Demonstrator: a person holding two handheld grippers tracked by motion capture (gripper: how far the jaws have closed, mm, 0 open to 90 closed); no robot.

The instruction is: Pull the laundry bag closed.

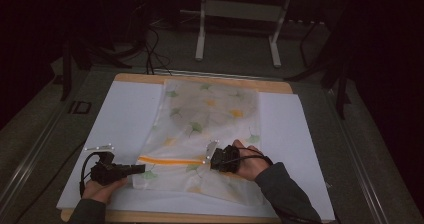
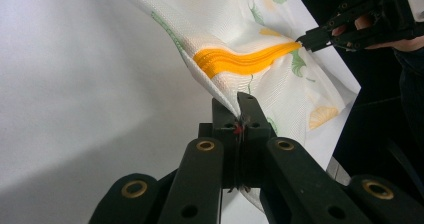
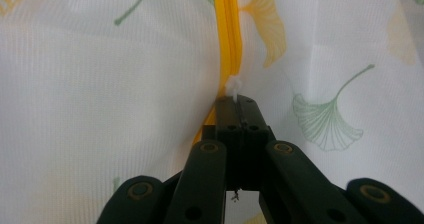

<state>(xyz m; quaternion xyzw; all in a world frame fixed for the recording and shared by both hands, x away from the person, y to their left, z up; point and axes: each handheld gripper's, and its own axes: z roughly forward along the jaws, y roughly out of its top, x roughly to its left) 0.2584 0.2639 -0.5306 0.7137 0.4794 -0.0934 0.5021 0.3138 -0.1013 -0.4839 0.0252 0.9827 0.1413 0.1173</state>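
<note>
1. Mesh bag [image 1: 205,129], white with green and yellow ginkgo leaf print, lies flat on white sheet [image 1: 125,119] covering wooden table [image 1: 200,79]; it sits mid-table, its near end between both hands.
2. Orange zipper [image 1: 170,160] runs across the near end of the bag, between the two grippers.
3. Left gripper [image 1: 139,169] at the near left corner of the bag, jaws clamped on the fabric edge; left gripper view shows the cloth [image 2: 235,44] pinched between the closed jaws and pulled up into a fold.
4. Right gripper [image 1: 212,159] at the right end of the zipper, jaws closed together; right gripper view shows a small white zipper pull [image 3: 233,88] caught at the jaw tips, with orange zipper tape [image 3: 227,29] running straight away from it.
5. In left gripper view, right gripper [image 2: 307,39] touches the far end of the orange strip.
6. Person's hands and dark sleeve [image 1: 285,194] enter from the bottom edge.
7. Room beyond the table is dark; a white frame stand [image 1: 240,14] sits on the floor behind.
</note>
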